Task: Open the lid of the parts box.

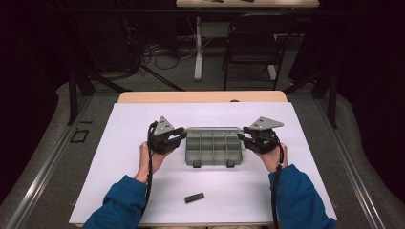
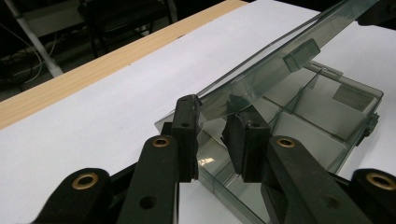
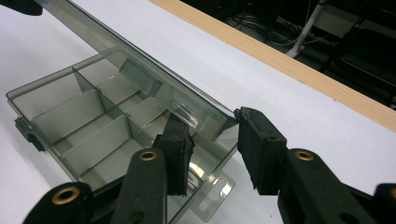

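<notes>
A see-through box point(image 1: 213, 148) with many small cubbies sits in the middle of the white mat point(image 1: 143, 119), between the two hands. Its lid point(image 2: 275, 65) is up on a slant, and each gripper has a corner of it between its jaws. The left gripper point(image 2: 212, 133) pinches the near corner of the lid, its jaws almost together on the thin plastic. The right gripper point(image 3: 212, 140) has the other corner between its jaws, but I cannot tell if both pads press on it. To do this well, both hands should move the lid at the same speed, so it does not twist, and hold it softly so the box stays put. A small black block point(image 1: 194, 197) lies near the person
</notes>
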